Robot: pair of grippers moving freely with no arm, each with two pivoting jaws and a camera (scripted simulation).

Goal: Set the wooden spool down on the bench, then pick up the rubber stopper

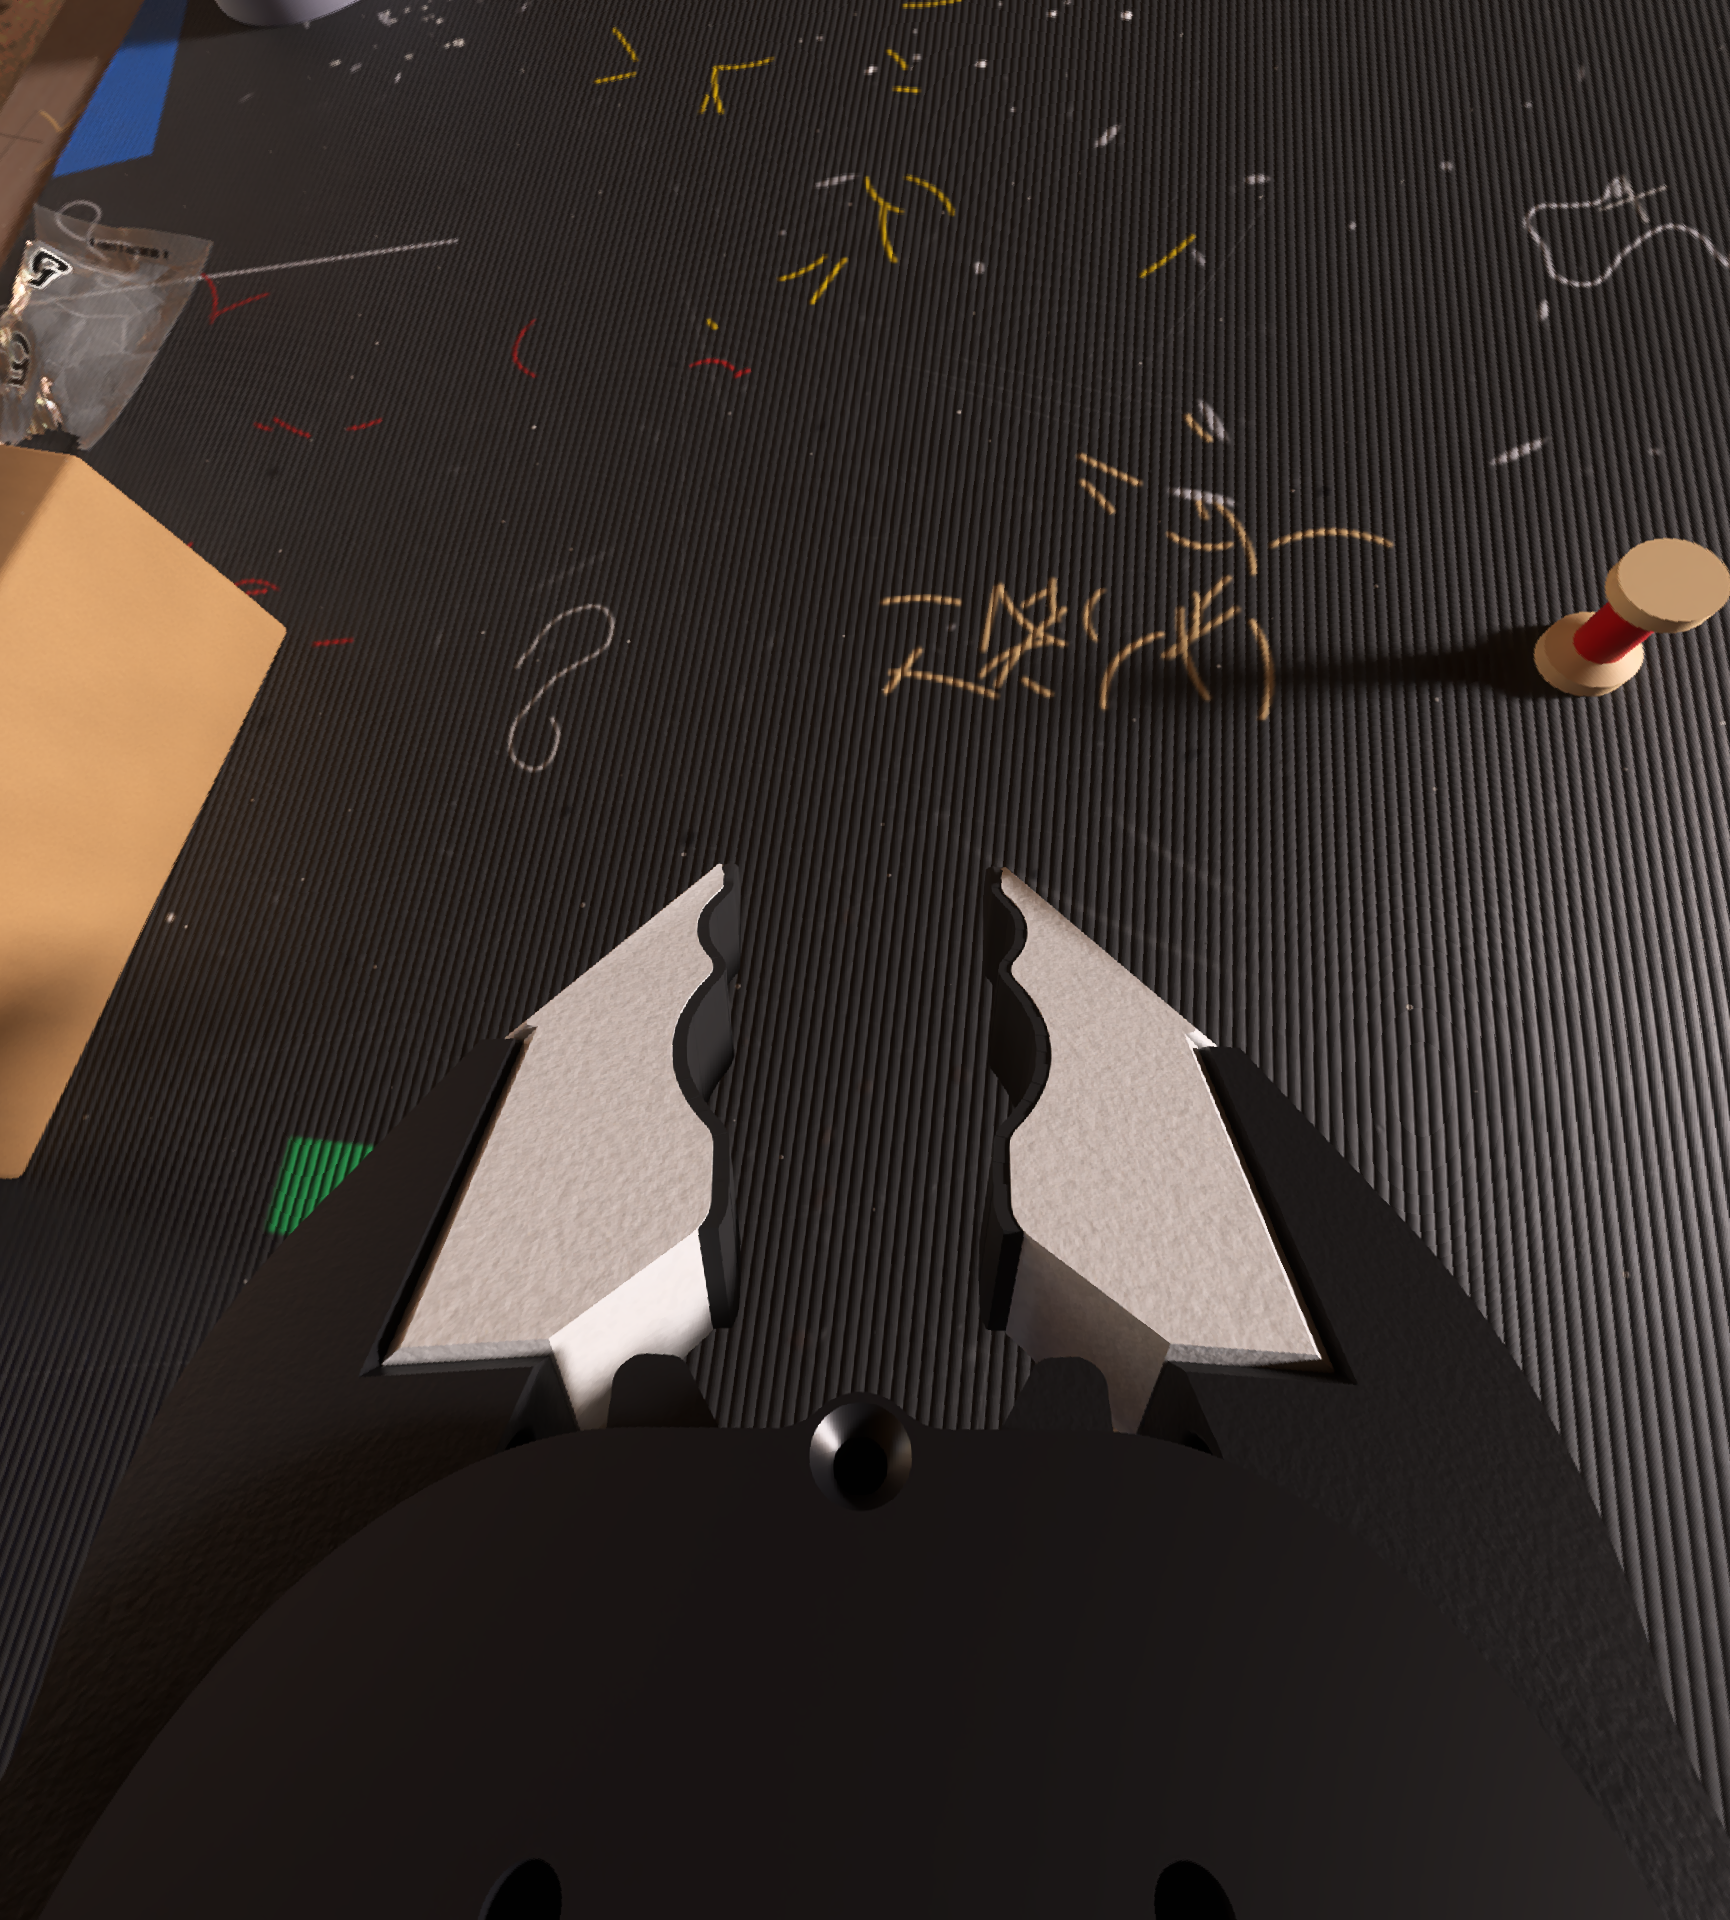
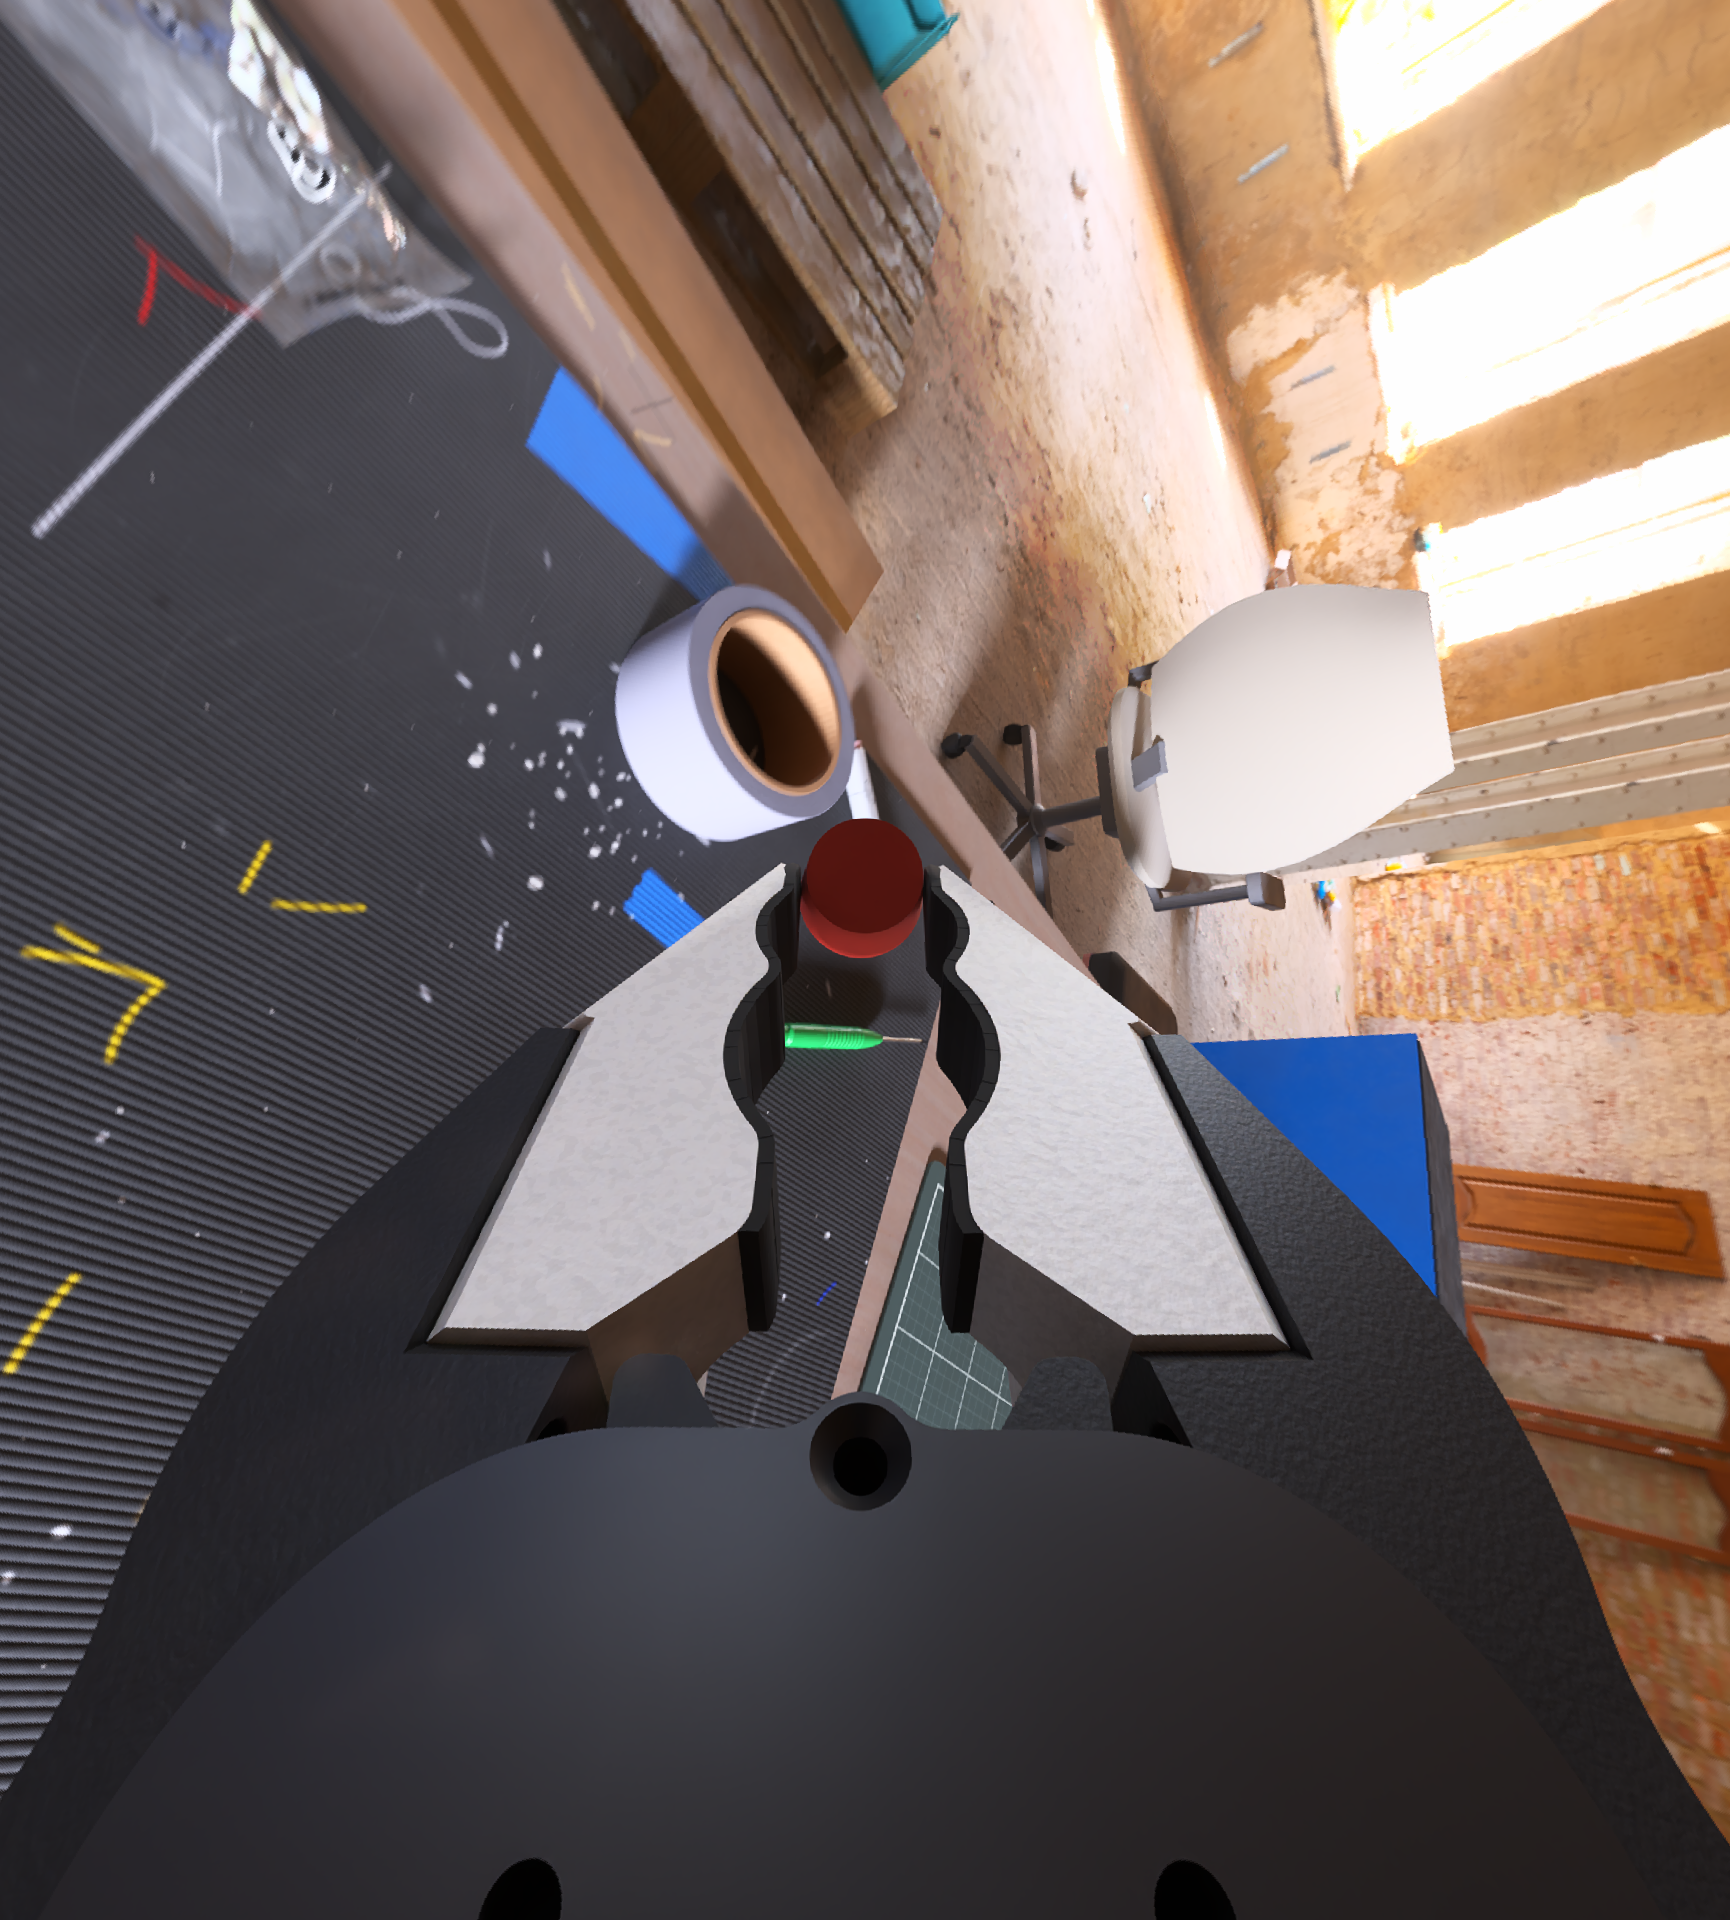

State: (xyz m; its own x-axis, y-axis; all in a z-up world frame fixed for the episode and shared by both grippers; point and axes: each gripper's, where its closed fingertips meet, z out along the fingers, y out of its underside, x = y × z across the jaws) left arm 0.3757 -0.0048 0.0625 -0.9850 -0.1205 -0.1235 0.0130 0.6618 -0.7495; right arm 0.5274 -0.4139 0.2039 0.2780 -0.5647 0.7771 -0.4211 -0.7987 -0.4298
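**Spool down, stopper between the tips**

At nine o'clock from the left gripper [image 1: 861, 883] sits a cardboard box [image 1: 61, 790]; a crumpled clear bag [image 1: 82, 332] lies at eleven. The gripper itself hangs over the ribbed mat [image 1: 944, 1039] with its fingers spread and nothing between them. Out at two o'clock the spool [image 1: 1630, 629] stands on the mat, well apart from those fingers, so I'd call the first half of the job done.

Over on the right, a roll of tape [image 2: 726, 717] rests at eleven o'clock from the right gripper [image 2: 861, 883]. The red stopper [image 2: 861, 883] sits dead ahead at twelve, right between the fingertips. The jaws look parted around it; whether the pads already touch its sides I cannot tell. A green dart-like tool [image 2: 830, 1037] lies on the mat beneath the gap.

To do this well, I'd keep the stopper centred, close evenly on its sides, and lift straight up, since the bench edge [image 2: 902, 1143] is near and a skewed squeeze could pop it away.
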